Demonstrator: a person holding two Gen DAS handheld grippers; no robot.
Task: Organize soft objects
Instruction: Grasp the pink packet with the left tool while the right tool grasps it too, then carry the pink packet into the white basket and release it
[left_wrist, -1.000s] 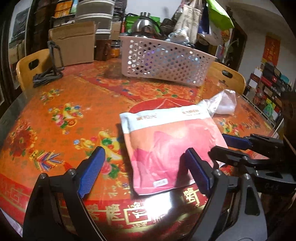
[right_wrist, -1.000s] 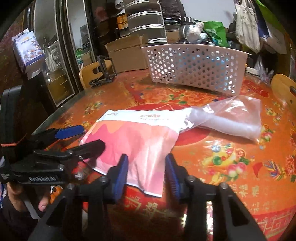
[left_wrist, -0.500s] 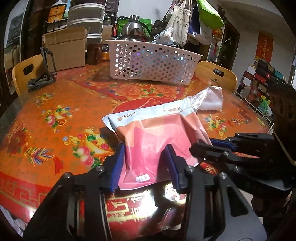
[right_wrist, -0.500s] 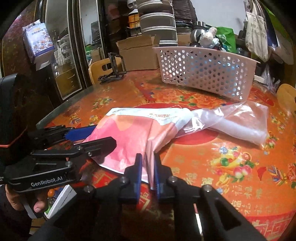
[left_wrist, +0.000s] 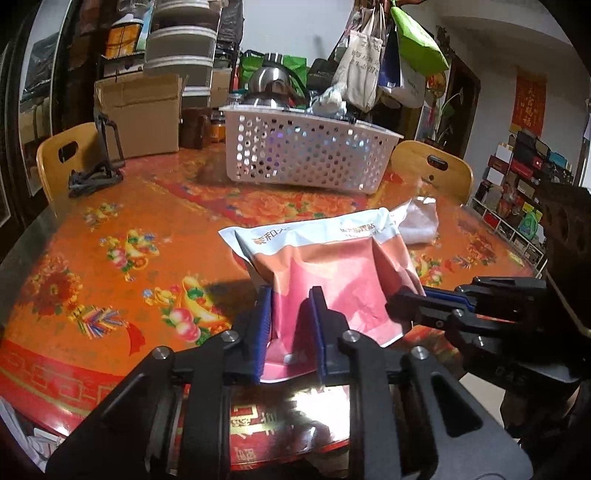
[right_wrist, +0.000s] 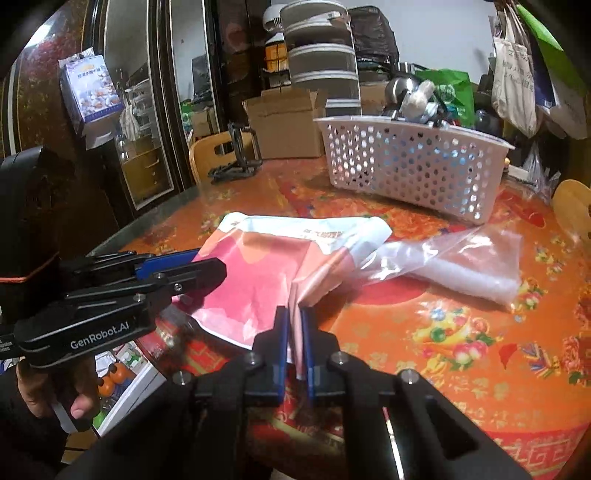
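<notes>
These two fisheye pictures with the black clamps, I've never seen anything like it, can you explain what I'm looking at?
No robot here: a person holds a hand-operated clamp in each hand, and each clamp carries a camera looking along its two blue-padded fingers. One picture comes from the left gripper, the other from the right gripper; each also shows the other clamp at its side. Both pinch the near edge of a soft pink and white pouch, lifting it from the orange flowered table; the left jaws are closing on it. Behind lie a clear plastic bag and a white perforated basket.
</notes>
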